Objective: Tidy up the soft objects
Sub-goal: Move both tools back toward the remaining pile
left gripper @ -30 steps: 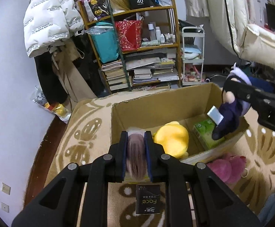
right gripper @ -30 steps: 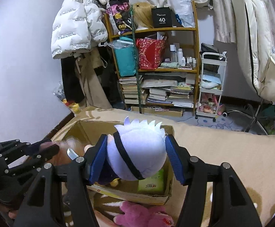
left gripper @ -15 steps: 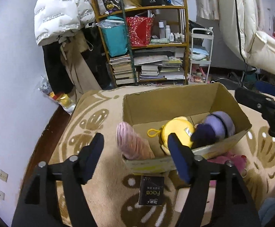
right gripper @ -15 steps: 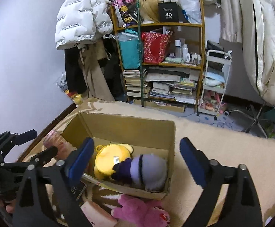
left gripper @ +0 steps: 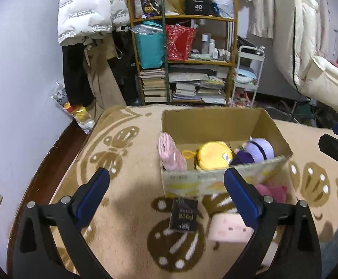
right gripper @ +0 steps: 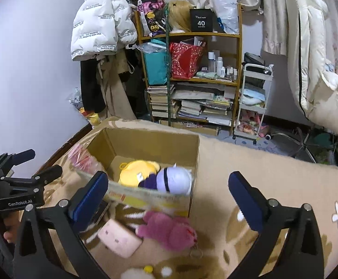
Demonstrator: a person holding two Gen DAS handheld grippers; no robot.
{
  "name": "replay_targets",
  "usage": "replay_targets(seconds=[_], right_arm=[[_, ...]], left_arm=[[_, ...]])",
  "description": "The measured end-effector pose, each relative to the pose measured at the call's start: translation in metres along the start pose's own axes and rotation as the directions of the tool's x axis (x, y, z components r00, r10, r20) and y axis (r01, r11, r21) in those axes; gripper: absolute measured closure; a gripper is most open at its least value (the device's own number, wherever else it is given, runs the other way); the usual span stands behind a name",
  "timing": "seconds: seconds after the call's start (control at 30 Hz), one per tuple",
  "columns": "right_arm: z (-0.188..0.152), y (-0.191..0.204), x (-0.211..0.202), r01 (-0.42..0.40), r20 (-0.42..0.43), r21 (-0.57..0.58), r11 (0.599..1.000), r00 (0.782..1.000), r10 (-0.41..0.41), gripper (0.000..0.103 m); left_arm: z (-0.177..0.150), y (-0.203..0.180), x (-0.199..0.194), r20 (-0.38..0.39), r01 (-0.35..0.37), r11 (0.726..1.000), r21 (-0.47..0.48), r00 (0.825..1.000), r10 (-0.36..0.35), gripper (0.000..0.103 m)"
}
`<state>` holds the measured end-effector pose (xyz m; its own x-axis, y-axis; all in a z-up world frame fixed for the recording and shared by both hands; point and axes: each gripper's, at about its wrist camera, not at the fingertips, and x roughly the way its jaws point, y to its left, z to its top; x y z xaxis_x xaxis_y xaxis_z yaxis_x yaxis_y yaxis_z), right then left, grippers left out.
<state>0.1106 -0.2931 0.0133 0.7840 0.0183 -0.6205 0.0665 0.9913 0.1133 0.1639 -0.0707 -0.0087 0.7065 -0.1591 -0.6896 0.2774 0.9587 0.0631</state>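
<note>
1. Patterned tan blanket (left gripper: pixel 127 186) covers the surface under everything I'm working on.
2. Cardboard box (left gripper: pixel 217 183) sits open-topped on it, dead centre at 12 o'clock from my left gripper (left gripper: pixel 166 190); in the right wrist view it's at 11 o'clock.
3. Inside the box: yellow plush (left gripper: pixel 212 154) mid-floor, purple-haired doll (left gripper: pixel 256 151) touching it on its 3 o'clock side, pink striped soft item (left gripper: pixel 169 153) leaning on the wall at 9 o'clock.
4. Outside the box, at its 6 o'clock: magenta plush (right gripper: pixel 169 230) lying on the blanket, pale pink block plush (right gripper: pixel 119 238) just beside it at 9 o'clock.
5. Small black packet (left gripper: pixel 184 214) flat on the blanket, in front of the box.
6. Left gripper: jaws spread wide, nothing between them.
7. My right gripper (right gripper: pixel 169 190): same, jaws wide apart, holding nothing.
</note>
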Motion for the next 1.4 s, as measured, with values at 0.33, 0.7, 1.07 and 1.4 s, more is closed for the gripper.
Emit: replay_targets(seconds=[0.33,0.7,1.07,1.4], right_arm=[[-0.044,0.004,-0.026,-0.008,-0.068,0.046,0.999,0.998,0.011,0.000],[-0.091,0.002,-0.015,-0.009,-0.203,0.074,0.997,0.979,0.023,0.000],[-0.119,0.008,0.013,-0.031,-0.330,0.067,0.997,0.943,0.051,0.002],[-0.140,0.015,0.050,-0.090,-0.480,0.095,0.991,0.869,0.125,0.031]], left_arm=[[-0.032,-0.011,-0.017,-0.050,0.043,0.999,-0.010,0.998,-0.043,0.005],[-0.058,-0.027,-0.010,-0.099,0.123,0.992,-0.016,0.987,-0.124,0.005],[-0.078,-0.038,0.017,-0.178,0.165,0.986,-0.010,0.970,-0.164,0.005],[-0.088,-0.043,0.041,-0.251,0.230,0.973,-0.031,0.940,-0.230,0.005]])
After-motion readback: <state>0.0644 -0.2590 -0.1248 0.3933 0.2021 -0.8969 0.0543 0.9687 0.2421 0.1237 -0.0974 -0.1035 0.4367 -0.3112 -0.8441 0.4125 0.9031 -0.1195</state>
